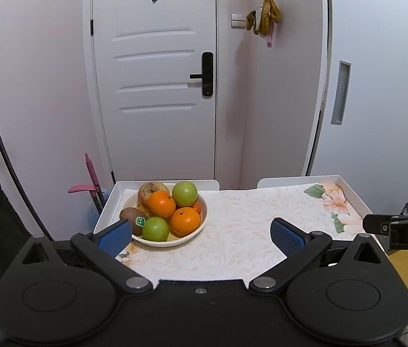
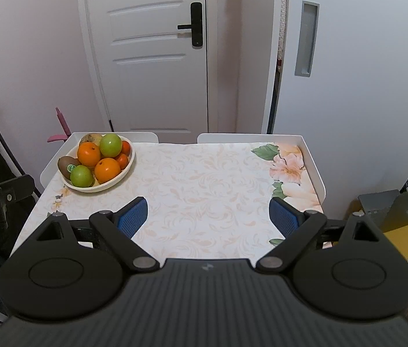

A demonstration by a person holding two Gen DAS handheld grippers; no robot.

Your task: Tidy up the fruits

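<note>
A cream bowl (image 1: pixel 195 231) (image 2: pixel 123 173) sits at the far left of the white table, piled with fruit: two green apples (image 1: pixel 185 193) (image 2: pixel 110 144), oranges (image 1: pixel 185 221) (image 2: pixel 107 170), a kiwi with a green sticker (image 1: pixel 131 217) (image 2: pixel 66 163) and a brownish fruit (image 1: pixel 149 189) at the back. My left gripper (image 1: pixel 201 235) is open just in front of the bowl, its left pad (image 1: pixel 114 235) near the bowl's front rim. My right gripper (image 2: pixel 208 217) is open over the bare middle of the table, nothing between its fingers.
The table (image 2: pixel 204 179) has a raised white rim and a floral cloth. A white door (image 1: pixel 157 75) and a cabinet (image 2: pixel 348 72) stand behind. A pink tool (image 1: pixel 88 185) leans at the far left. Boxes and clutter (image 2: pixel 400 222) lie on the floor at right.
</note>
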